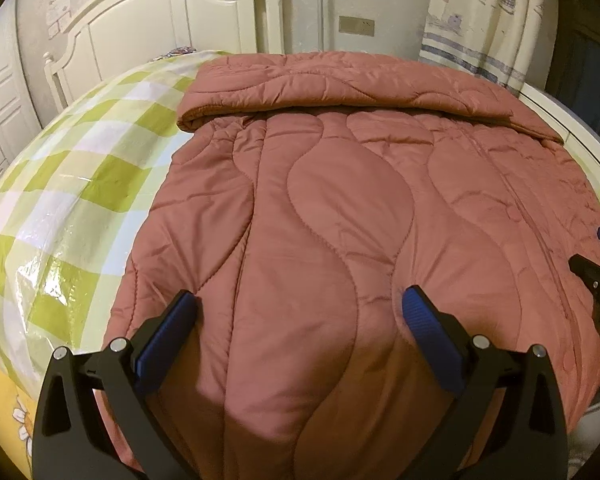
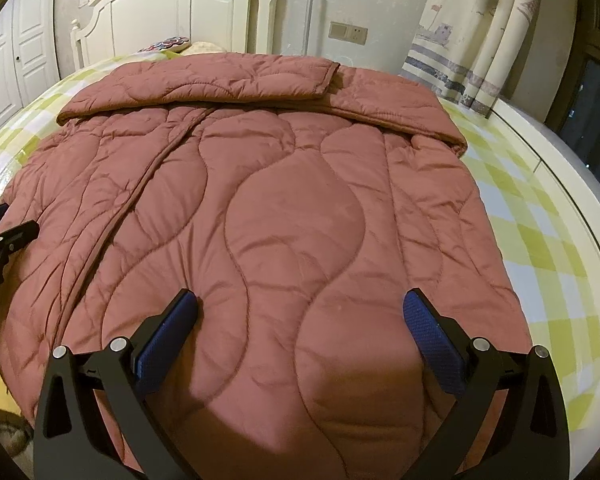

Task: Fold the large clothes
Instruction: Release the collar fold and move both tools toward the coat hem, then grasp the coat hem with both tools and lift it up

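Lying on bed (image 1: 80, 168), quilted coat (image 1: 320, 208), tongs (image 1: 298, 312) spread

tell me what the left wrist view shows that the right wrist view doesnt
Only the left wrist view shows the shiny clear plastic over the checked sheet and a yellow flower-print cover at the lower left.

Only the right wrist view shows the patterned cushion by the headboard, and the bare checked sheet beyond the quilt's right edge.

Both show the rust-pink quilted garment spread on the bed with its far end folded back, the white headboard, the wall socket and the curtain. The left gripper and right gripper both have jaws open over the near edge.
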### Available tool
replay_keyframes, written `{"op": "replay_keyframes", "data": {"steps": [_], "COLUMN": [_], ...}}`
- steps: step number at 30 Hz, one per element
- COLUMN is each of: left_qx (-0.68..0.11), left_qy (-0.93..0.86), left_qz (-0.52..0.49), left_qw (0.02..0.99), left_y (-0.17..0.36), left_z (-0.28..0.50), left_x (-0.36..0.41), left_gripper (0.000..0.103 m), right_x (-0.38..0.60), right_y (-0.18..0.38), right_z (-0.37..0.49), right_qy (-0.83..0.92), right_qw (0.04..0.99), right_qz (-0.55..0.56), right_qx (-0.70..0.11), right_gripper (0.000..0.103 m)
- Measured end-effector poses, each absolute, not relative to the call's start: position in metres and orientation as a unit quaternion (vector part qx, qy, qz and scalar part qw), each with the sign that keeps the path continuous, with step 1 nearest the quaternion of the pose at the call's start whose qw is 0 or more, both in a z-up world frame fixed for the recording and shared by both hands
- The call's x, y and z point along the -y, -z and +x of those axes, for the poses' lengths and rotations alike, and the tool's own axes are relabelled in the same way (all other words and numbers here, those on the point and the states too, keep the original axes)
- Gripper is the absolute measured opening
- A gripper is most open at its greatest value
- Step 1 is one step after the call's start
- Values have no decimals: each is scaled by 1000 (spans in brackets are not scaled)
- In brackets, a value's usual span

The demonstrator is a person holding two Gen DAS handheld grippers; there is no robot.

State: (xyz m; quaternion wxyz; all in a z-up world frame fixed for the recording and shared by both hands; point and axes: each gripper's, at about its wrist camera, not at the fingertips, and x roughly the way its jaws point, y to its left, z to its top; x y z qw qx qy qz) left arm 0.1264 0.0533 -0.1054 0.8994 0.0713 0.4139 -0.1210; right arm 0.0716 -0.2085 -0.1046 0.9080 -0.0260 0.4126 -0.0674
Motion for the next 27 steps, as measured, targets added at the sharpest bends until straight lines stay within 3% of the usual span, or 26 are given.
{"op": "replay_keyframes", "data": {"steps": [9, 12, 17, 19, 20, 22, 24, 27], "left_qx": [-385, -391, -411, -413, -414, -424, -430, -433], "left_qy": [116, 108, 154, 171, 181, 213, 230, 232], "left_qz": [50, 15, -75, -81, -82, -89, -88, -85], "left_qw": [914, 914, 895, 891, 888, 876, 869, 867], "left_y": [92, 102, 123, 128, 130, 133, 135, 138], "left_z": [70, 56, 47, 47, 45, 44, 41, 40], "left_x": [-129, -168, -194, -188, -183, -171, -165, -163], "left_gripper": [101, 101, 100, 100, 98, 83, 57, 52], "right_x": [273, 324, 346, 344, 343, 339, 335, 333], "right_y": [99, 113, 140, 146, 148, 148, 143, 138], "right_z": [-23, -64, -82, -78, -75, -73, -75, -80], "right_qy": [61, 73, 28, 6, -2, -11, -20, -28], "right_qw": [911, 909, 900, 899, 899, 901, 907, 915], "right_qz": [-3, 80, 169, 185, 191, 196, 197, 192], "right_qx": [-407, -402, -401, -396, -394, -387, -372, -354], "right_gripper": [98, 98, 91, 79, 73, 53, 45, 41]}}
